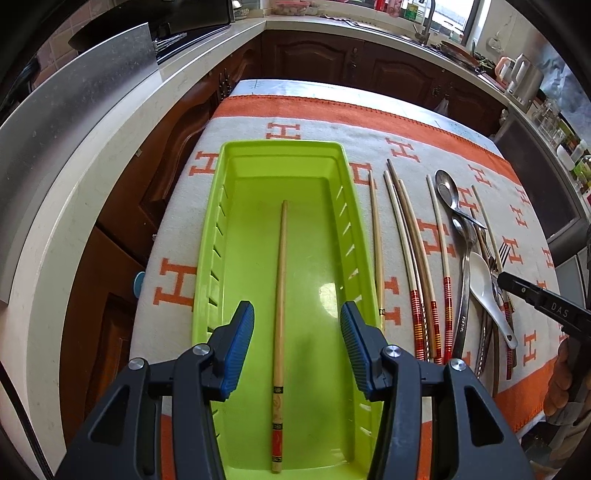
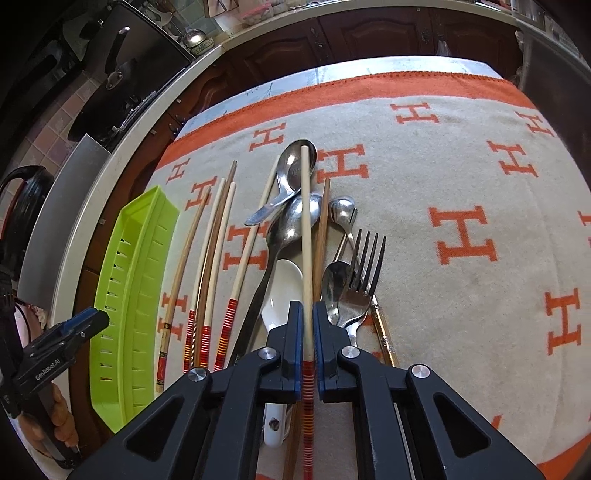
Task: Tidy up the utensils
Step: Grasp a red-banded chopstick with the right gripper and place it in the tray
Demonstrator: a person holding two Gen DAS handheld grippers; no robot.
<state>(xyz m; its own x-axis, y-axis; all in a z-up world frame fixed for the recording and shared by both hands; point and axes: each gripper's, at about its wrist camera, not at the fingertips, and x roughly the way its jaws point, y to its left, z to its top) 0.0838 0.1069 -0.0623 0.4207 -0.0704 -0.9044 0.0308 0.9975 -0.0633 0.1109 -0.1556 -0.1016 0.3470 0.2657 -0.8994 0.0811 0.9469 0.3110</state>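
A chopstick (image 2: 306,236) was pinched in the right claw (image 2: 307,325), its banded end hidden under the claw body. Another chopstick (image 1: 279,280) lay in the green tray (image 1: 210,236) between the spread left claw (image 1: 297,332).

A home kitchen is showing here. A pale stone countertop (image 1: 122,122) is running along two walls in an L, sitting over dark wooden cabinet doors (image 1: 310,55) with arched panels. A tap (image 1: 424,26) is rising by the window (image 1: 448,14), with bottles and jars (image 1: 406,9) crowding the counter near it. A white kettle (image 1: 524,75) is standing at the far right, and a black pan (image 2: 118,55) is hanging beside a tiled wall (image 2: 51,129).
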